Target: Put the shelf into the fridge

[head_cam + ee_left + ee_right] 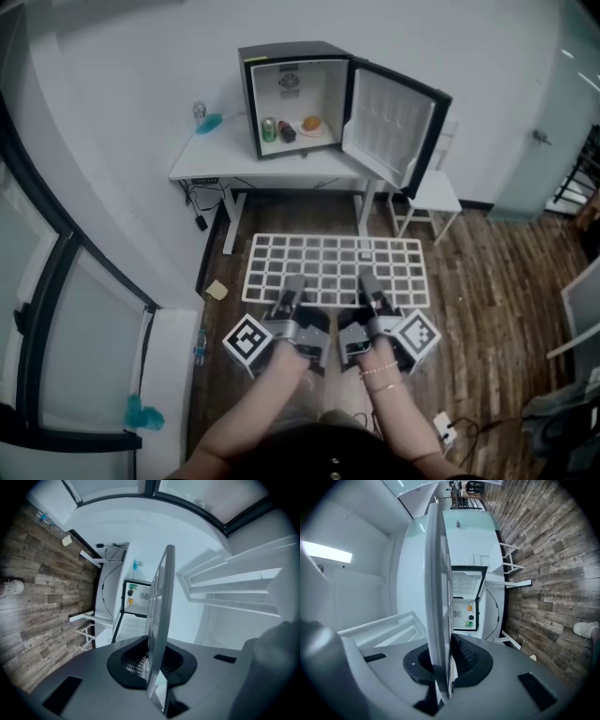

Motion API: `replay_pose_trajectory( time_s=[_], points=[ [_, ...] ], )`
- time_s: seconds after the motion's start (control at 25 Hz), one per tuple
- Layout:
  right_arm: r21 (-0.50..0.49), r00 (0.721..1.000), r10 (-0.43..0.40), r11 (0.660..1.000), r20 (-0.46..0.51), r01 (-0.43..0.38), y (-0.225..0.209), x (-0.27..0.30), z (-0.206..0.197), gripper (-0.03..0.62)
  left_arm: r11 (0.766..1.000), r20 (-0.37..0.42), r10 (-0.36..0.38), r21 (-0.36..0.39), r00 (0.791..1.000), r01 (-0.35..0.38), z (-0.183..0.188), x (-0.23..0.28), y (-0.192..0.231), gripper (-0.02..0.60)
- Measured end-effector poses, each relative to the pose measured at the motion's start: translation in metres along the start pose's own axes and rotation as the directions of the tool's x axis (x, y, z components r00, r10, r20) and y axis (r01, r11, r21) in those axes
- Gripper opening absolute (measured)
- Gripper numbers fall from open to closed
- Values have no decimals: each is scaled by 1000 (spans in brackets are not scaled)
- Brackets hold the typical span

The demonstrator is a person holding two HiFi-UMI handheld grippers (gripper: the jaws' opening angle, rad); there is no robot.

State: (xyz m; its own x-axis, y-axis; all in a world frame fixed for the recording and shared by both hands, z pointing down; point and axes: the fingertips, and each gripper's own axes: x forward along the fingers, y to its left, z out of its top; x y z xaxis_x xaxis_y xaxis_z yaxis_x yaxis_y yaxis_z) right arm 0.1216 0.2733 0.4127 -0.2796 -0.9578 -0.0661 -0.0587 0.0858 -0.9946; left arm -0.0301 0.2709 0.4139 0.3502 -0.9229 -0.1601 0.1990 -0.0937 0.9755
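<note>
A white wire-grid shelf (pixel 336 267) is carried flat above the wooden floor, held by its near edge. My left gripper (pixel 289 298) is shut on that edge at the left, and my right gripper (pixel 372 294) is shut on it at the right. In the left gripper view the shelf (pixel 160 606) runs edge-on between the dark pads, and likewise in the right gripper view the shelf (pixel 438 592). Ahead, a small black fridge (pixel 295 98) stands on a white desk (pixel 234 159) with its door (pixel 392 127) swung open to the right. Inside are a green can, a dark can and an orange item.
A white chair (pixel 433 199) stands right of the desk, under the open door. Cables and a plug (pixel 199 214) hang below the desk's left end. A white wall and a dark-framed window (pixel 56 309) run along the left. A power strip (pixel 442 429) lies on the floor behind me.
</note>
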Motion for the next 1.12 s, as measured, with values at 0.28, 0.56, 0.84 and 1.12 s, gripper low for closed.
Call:
replay_pose_trajectory(
  time_s=[0.28,0.56,0.84,1.12],
  points=[
    [-3,1000,14,1000,-25,-14,-5,52,10,29,1000,18,-19,-13,1000,19,22,43,5,33],
    [-14,999,23,1000,-22,-23,0,116,32,29,999,9,-37,-8,999,37,43,109,2,32],
    [-9,1000,23,1000,-1,-23,-1,173,52,29,999,-11,-37,-8,999,37,63,169,4,32],
    [2,1000,-7,1000,24,7,-11,249,61,29,1000,-32,-18,-14,999,18,104,236,10,32]
  ],
)
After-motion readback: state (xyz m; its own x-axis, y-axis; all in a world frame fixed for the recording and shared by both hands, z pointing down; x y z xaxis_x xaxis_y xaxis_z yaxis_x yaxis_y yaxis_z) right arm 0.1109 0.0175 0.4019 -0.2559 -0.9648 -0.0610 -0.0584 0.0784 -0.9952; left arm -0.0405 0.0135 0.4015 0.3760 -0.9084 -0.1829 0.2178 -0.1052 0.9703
